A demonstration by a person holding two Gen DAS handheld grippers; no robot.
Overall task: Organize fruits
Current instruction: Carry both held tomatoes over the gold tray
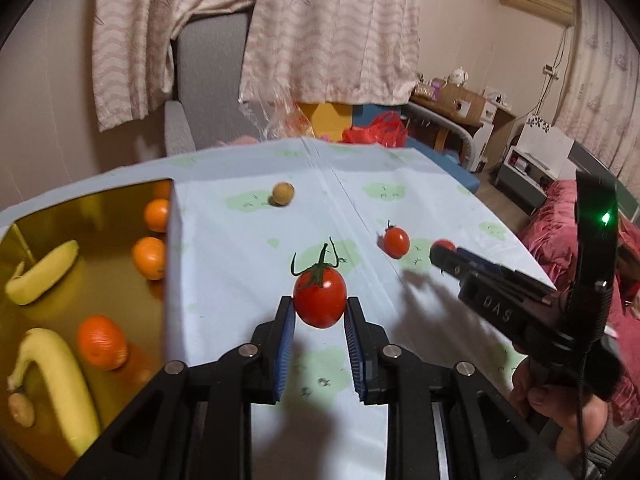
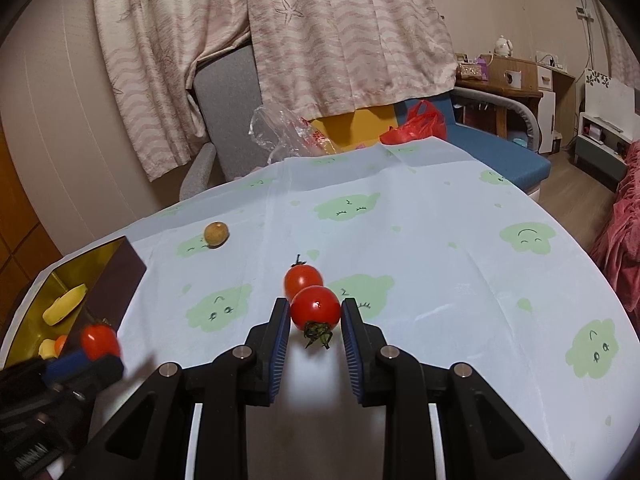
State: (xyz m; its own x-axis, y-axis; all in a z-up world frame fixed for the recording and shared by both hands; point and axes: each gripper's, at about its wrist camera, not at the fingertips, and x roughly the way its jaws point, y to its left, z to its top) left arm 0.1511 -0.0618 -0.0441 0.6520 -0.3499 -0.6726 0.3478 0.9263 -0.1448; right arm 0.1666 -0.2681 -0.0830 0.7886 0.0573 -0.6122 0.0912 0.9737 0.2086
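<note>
1. The left gripper [image 1: 320, 312] had its 2 blue pads pressed against a stemmed tomato [image 1: 320, 298], held above the tablecloth [image 1: 240, 248].
2. The right gripper [image 2: 315, 316] likewise clamped a second tomato [image 2: 315, 309], stem hanging downward.
3. A third tomato [image 2: 303, 278] lay on the cloth just behind it.
4. A small brown fruit [image 2: 216, 234] sat farther back.
5. The gold box [image 1: 100, 208] at left held bananas [image 1: 44, 272] and oranges [image 1: 149, 258].
</note>
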